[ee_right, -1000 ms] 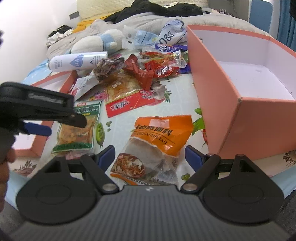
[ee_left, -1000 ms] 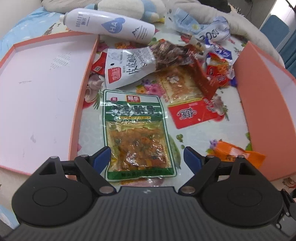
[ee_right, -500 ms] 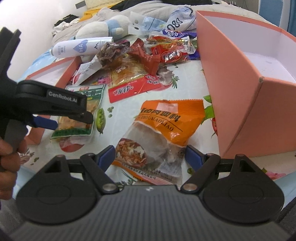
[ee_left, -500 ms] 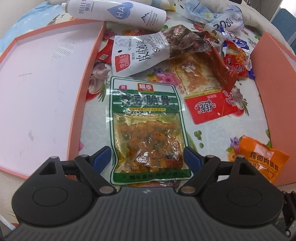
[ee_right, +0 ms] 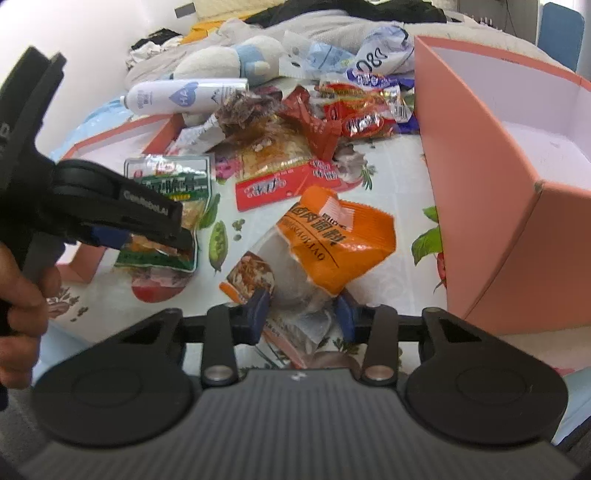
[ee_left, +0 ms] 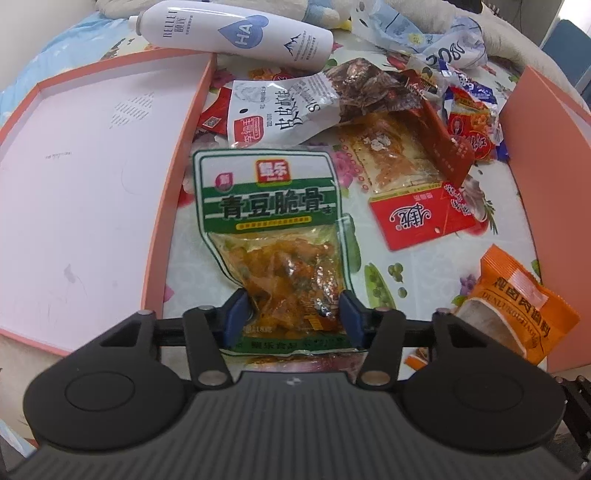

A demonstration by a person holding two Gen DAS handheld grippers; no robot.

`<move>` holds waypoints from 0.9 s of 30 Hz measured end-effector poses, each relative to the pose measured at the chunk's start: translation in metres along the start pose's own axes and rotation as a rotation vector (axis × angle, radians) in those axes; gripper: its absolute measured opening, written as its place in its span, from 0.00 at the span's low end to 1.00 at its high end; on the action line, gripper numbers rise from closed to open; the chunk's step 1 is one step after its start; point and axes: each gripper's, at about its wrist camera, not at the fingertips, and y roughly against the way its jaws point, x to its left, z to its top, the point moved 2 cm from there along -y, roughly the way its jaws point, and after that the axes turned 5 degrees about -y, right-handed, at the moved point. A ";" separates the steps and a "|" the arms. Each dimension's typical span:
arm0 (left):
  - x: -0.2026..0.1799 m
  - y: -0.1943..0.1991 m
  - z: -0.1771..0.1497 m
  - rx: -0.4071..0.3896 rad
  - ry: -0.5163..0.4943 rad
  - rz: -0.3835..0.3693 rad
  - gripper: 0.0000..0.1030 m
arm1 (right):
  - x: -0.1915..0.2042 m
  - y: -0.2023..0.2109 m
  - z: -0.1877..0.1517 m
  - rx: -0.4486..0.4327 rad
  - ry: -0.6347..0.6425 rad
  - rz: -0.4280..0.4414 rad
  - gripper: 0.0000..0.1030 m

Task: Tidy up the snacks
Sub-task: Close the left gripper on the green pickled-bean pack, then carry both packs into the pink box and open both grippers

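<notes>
I am counting two tools, one green packet (ee_left: 273, 236), one orange packet (ee_right: 332, 236), two pink boxes ahead and one white bottle (ee_left: 236, 35) beyond.

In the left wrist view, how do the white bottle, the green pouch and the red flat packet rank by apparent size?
1. Green pouch, though it lies nearest the camera, so the lead is unsure.
2. White bottle, farther away.
3. Red flat packet, clearly the smallest.

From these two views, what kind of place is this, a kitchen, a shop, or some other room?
Most likely a bedroom at home. The snacks lie on a floral cloth, perhaps a sheet. Behind them are a plush toy and heaped bedding and clothes. Nothing shows a kitchen or a shop.
</notes>
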 end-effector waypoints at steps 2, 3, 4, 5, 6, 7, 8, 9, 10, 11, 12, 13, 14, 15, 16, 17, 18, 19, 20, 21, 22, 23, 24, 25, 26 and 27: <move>0.001 0.002 -0.001 -0.001 0.009 -0.011 0.53 | 0.000 0.003 0.001 -0.008 0.006 0.007 0.34; 0.002 0.003 -0.001 0.000 0.014 -0.017 0.52 | 0.000 0.005 0.001 -0.011 0.005 0.009 0.32; 0.003 0.004 -0.002 0.001 0.022 -0.024 0.52 | -0.001 0.007 0.002 -0.017 0.005 0.009 0.31; 0.003 0.007 -0.003 -0.002 0.028 -0.037 0.51 | -0.001 0.009 0.003 -0.022 0.005 0.008 0.30; 0.003 0.011 -0.004 -0.009 0.026 -0.045 0.51 | -0.002 0.011 0.003 -0.029 0.008 0.008 0.26; 0.002 0.014 -0.004 -0.015 0.022 -0.045 0.51 | -0.002 0.013 0.004 -0.034 0.009 0.008 0.26; 0.002 0.019 -0.005 -0.024 0.018 -0.047 0.51 | -0.003 0.014 0.005 -0.039 0.007 0.006 0.26; 0.002 0.023 -0.006 -0.031 0.017 -0.053 0.51 | -0.003 0.016 0.006 -0.043 0.005 0.005 0.25; 0.002 0.027 -0.006 -0.036 0.019 -0.060 0.51 | -0.004 0.017 0.006 -0.048 0.004 0.006 0.25; 0.002 0.032 -0.007 -0.042 0.021 -0.068 0.51 | -0.004 0.018 0.007 -0.050 0.000 0.008 0.25; 0.002 0.038 -0.007 -0.050 0.020 -0.075 0.51 | -0.004 0.020 0.007 -0.053 -0.003 0.011 0.25; 0.001 0.043 -0.008 -0.060 0.016 -0.077 0.51 | -0.004 0.023 0.009 -0.059 -0.003 0.013 0.24; 0.001 0.049 -0.008 -0.070 0.011 -0.077 0.51 | -0.003 0.025 0.009 -0.067 0.000 0.013 0.24; 0.000 0.055 -0.009 -0.079 0.009 -0.079 0.51 | -0.002 0.029 0.010 -0.076 0.004 0.014 0.24; 0.000 0.061 -0.010 -0.089 0.009 -0.084 0.51 | -0.002 0.033 0.012 -0.085 0.005 0.016 0.24; -0.001 0.066 -0.010 -0.097 0.010 -0.089 0.51 | -0.001 0.036 0.012 -0.091 0.004 0.018 0.24; -0.001 0.073 -0.011 -0.106 0.010 -0.094 0.51 | -0.001 0.039 0.014 -0.096 0.004 0.018 0.24; -0.001 0.078 -0.011 -0.113 0.010 -0.096 0.51 | -0.001 0.044 0.015 -0.104 0.006 0.019 0.24; -0.001 0.084 -0.011 -0.121 0.012 -0.098 0.51 | 0.000 0.049 0.017 -0.113 0.012 0.020 0.24; -0.002 0.089 -0.012 -0.129 0.013 -0.105 0.51 | 0.001 0.054 0.018 -0.122 0.018 0.020 0.24; -0.002 0.095 -0.012 -0.136 0.017 -0.111 0.51 | 0.001 0.060 0.020 -0.134 0.022 0.020 0.24; -0.002 0.100 -0.012 -0.144 0.021 -0.116 0.51 | 0.001 0.065 0.022 -0.145 0.026 0.023 0.24; -0.003 0.105 -0.012 -0.153 0.026 -0.123 0.51 | 0.001 0.069 0.024 -0.153 0.030 0.028 0.24; -0.004 0.110 -0.012 -0.160 0.032 -0.131 0.51 | 0.001 0.074 0.026 -0.161 0.034 0.032 0.24; -0.006 0.115 -0.012 -0.168 0.035 -0.138 0.51 | 0.001 0.079 0.029 -0.170 0.035 0.033 0.24; -0.007 0.120 -0.011 -0.176 0.036 -0.143 0.51 | 0.001 0.082 0.032 -0.179 0.035 0.032 0.24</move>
